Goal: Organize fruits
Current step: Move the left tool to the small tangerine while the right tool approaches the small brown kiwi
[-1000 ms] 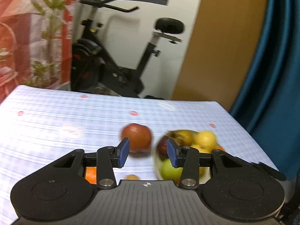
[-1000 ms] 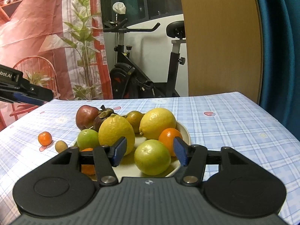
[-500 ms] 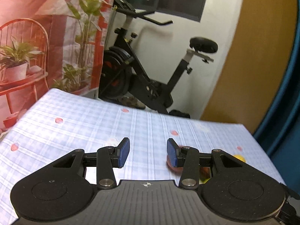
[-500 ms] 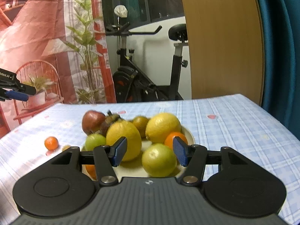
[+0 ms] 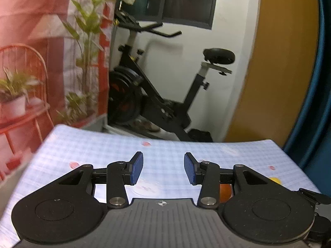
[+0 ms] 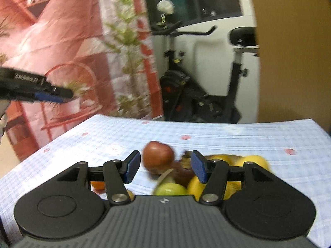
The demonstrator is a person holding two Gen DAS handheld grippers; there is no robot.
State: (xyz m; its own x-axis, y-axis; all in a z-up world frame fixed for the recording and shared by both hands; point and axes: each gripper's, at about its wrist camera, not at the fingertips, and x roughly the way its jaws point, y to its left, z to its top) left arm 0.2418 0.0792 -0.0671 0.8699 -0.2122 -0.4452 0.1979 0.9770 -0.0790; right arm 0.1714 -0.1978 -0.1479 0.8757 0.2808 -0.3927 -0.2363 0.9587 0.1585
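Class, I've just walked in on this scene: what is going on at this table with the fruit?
A person holds a two-finger gripper in each hand over a checked tablecloth, sorting fruit. Neither is gripping anything: the left gripper and right gripper both have their jaws apart and empty. Beyond the right one, a red apple sits beside a plate piled with lemons and a green fruit. A small orange fruit lies loose on the cloth.
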